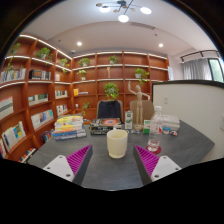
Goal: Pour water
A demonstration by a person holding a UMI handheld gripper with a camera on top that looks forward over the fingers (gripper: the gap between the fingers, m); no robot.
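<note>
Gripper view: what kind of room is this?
Probably a library or reading room. Wooden bookshelves filled with books and potted plants line the walls, and a grey table holds stacked books. A cream cup stands between the open gripper's fingers.

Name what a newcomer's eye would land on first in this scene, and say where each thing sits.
A pale cup stands upright on the grey table, just ahead of the open gripper, centred on the gap between its pink-padded fingers. Beyond the right finger stands a clear plastic bottle, apart from the cup. Behind the table, lit wooden bookshelves wrap around the room.
</note>
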